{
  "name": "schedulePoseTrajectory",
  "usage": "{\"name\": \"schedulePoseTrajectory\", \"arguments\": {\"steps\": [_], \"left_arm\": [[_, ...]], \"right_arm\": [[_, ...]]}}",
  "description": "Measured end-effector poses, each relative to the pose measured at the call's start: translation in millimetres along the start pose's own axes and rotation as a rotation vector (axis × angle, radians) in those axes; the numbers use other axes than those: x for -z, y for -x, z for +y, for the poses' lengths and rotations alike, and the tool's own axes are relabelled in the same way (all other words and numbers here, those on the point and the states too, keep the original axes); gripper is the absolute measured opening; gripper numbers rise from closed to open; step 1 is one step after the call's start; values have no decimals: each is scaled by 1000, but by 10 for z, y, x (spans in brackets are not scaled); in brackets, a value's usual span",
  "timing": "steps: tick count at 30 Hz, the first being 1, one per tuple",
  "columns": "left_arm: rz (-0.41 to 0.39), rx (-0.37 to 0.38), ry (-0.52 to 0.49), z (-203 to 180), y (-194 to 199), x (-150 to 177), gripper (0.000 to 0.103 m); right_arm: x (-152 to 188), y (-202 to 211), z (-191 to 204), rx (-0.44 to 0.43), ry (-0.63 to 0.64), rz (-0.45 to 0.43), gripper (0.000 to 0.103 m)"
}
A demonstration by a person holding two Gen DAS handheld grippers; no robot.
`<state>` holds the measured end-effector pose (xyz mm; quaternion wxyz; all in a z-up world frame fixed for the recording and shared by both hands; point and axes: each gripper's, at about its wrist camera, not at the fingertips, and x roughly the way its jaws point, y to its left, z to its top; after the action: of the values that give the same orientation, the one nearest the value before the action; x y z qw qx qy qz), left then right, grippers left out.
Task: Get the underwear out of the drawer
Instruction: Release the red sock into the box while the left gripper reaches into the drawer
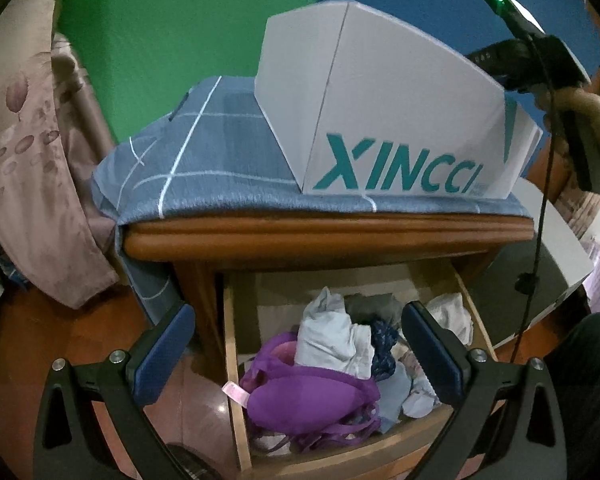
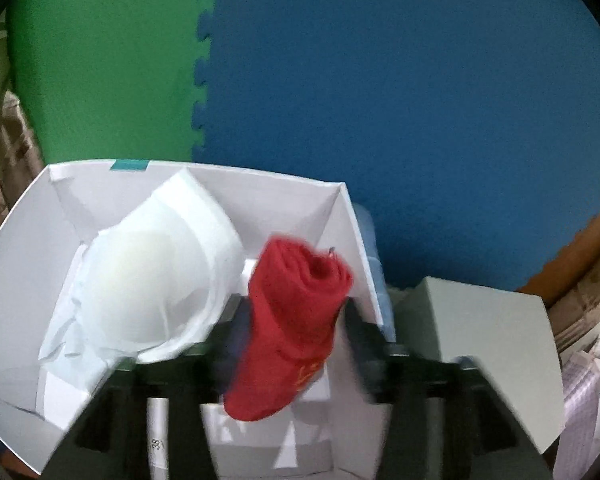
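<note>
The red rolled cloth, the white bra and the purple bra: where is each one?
red rolled cloth (image 2: 292,320), right wrist view, middle of the roll.
white bra (image 2: 156,280), right wrist view, centre of the cup.
purple bra (image 1: 312,396), left wrist view, front of the cup.

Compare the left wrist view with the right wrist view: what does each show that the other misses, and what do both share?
Left wrist only: the open drawer full of clothes, a purple bra in front, and the open, empty left claw.
Right wrist only: the box's inside, holding a white bra, and a rolled red garment between the right claw's parted fingers.
Both: the white box and the green and blue wall mats.
</note>
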<state>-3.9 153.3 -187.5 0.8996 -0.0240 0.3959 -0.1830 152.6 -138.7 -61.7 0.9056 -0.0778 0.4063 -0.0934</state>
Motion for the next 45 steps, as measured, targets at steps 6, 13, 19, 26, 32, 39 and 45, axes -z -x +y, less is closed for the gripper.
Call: {"name": "schedulePoseTrajectory", "arguments": {"steps": [6, 13, 19, 26, 32, 39, 45], "left_arm": [[40, -29, -31, -43, -95, 90, 102], [73, -50, -86, -125, -168, 223, 102], [129, -66, -124, -331, -331, 311, 102], [214, -104, -88, -534, -553, 335, 102], [200, -150, 22, -444, -650, 225, 97], [254, -201, -113, -699, -1011, 154, 97], [371, -167, -110, -609, -1292, 242, 44]], "right_arm": [[173, 753, -293, -103, -67, -257, 73], [1442, 1156, -645, -229, -26, -275, 84], [2639, 702, -781, -336, -155, -94, 84], [2573, 473, -786, -428, -183, -78, 84], [2572, 476, -804, -504, -215, -71, 84], [2593, 539, -782, -545, -195, -77, 84], [2608, 508, -694, -550, -168, -60, 84]]}}
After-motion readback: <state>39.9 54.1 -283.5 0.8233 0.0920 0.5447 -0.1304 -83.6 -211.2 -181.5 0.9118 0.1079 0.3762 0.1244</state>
